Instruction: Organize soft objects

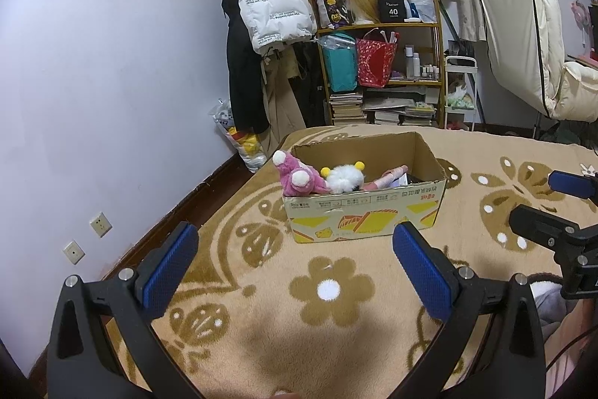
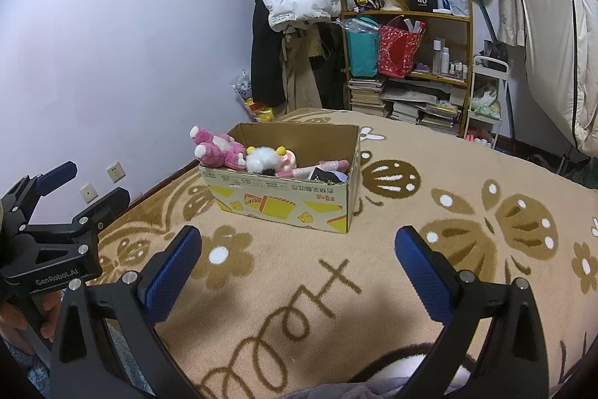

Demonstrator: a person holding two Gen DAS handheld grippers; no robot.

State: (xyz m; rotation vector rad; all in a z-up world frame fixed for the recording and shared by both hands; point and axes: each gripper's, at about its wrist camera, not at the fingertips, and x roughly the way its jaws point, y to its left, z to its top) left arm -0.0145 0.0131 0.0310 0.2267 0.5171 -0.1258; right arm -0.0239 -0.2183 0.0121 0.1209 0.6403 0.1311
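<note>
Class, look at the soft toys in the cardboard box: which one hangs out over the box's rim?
The pink plush toy, at the box's left end: its white-tipped limbs stick out past the rim, while the white fluffy toy sits inside.

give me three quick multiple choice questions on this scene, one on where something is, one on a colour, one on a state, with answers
1. Where does the pink plush toy lie?
A. at the left end of the cardboard box, hanging over its rim
B. on the blanket beside the box
C. on the bookshelf

2. What colour are the two small pom-poms on the white fluffy toy?
A. red
B. yellow
C. green

3. How do the two hand-held grippers stand?
A. both shut on toys
B. left shut, right open
C. both open and holding nothing

Answers:
1. A, the pink plush toy sits at the left end of the cardboard box, over the rim.
2. B, the white fluffy toy carries two yellow balls.
3. C, the left hand-held gripper and right hand-held gripper show wide gaps with only blanket between the fingers.
</note>
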